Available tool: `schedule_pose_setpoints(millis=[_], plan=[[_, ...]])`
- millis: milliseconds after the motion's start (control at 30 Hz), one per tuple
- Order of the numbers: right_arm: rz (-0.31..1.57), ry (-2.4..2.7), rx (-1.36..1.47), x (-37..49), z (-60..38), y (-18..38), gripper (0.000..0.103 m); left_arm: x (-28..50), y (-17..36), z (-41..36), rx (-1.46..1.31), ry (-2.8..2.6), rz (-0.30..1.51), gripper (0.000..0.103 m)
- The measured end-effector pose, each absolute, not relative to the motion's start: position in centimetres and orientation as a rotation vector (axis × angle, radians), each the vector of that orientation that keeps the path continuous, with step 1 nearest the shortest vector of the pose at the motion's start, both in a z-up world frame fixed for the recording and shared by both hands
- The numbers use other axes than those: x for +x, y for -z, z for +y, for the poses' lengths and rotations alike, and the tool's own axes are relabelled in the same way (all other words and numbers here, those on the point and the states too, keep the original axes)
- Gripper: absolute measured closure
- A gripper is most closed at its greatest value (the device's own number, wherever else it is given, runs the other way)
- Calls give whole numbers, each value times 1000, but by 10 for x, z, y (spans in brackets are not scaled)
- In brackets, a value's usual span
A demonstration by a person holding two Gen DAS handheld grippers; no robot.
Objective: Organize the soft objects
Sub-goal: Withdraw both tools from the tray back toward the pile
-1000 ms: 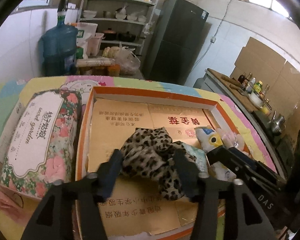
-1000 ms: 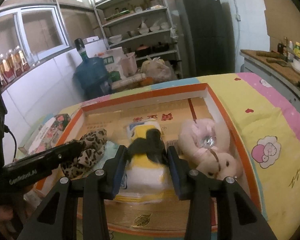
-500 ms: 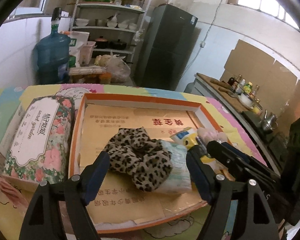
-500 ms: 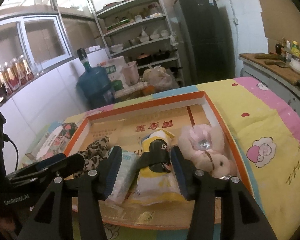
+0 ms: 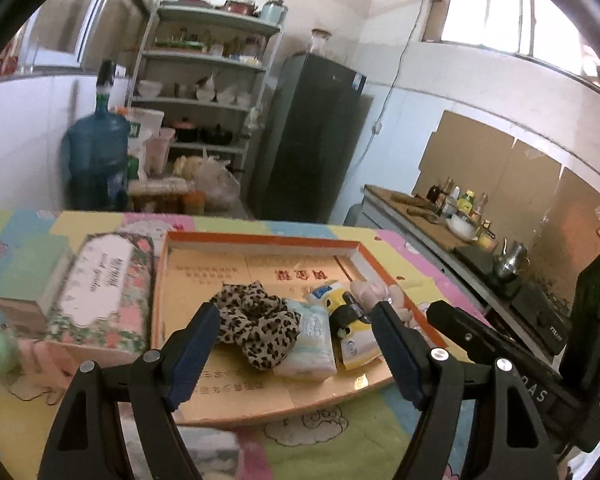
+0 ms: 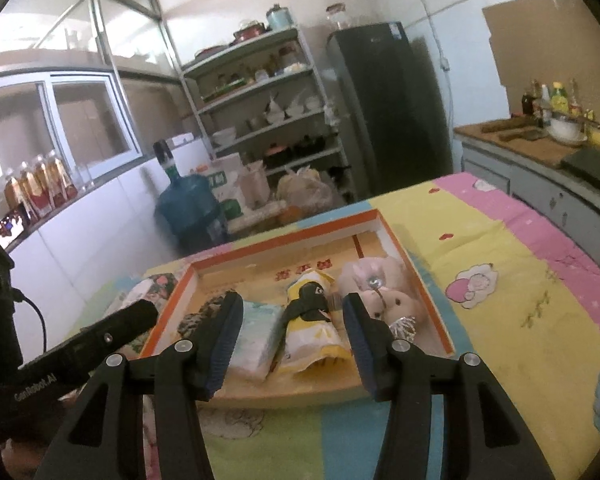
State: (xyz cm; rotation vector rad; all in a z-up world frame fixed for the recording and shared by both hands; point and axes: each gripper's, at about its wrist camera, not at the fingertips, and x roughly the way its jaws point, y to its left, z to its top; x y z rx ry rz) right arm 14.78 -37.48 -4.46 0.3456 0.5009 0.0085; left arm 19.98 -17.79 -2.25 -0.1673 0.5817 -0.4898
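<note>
cardboard tray [image 5: 260, 242] fills mid-frame, holding the soft things in a row so they stay corralled — leopard scrunchie [image 5: 256, 320], tissue pack [image 5: 314, 344], yellow pouch [image 6: 312, 322], pink plush [image 6: 384, 292]. both left gripper [image 5: 296, 344] and right gripper [image 6: 292, 334] hang spread, empty, jaws just widened.

1 tray [image 5: 260, 240], 4 soft items, 1 tissue box [image 5: 100, 292].

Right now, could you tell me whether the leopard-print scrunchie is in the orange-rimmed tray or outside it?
Inside: the leopard-print scrunchie lies on the cardboard floor within the orange-rimmed tray, beside a white tissue pack.
</note>
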Motion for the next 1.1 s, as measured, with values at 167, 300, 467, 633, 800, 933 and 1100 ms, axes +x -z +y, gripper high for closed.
schedule_pose_setpoints(millis=[167,300,467,633,800,933,1100], plan=[[486,1,327,129,-361,38,49,181,14,-165,-149,451,557,25],[484,7,307,116,-347,36,48,164,8,-148,-121,401,527,25],[485,-6,294,106,-331,33,48,145,5,-126,-100,351,492,25],[482,-29,291,97,-312,30,48,129,4,-98,-98,297,478,25],[479,-73,277,92,-287,25,48,118,3,-69,-122,252,465,25],[480,-102,262,91,-265,22,48,108,1,-51,-129,222,450,25],[482,-136,235,89,-240,19,48,98,0,-34,-129,200,432,25]])
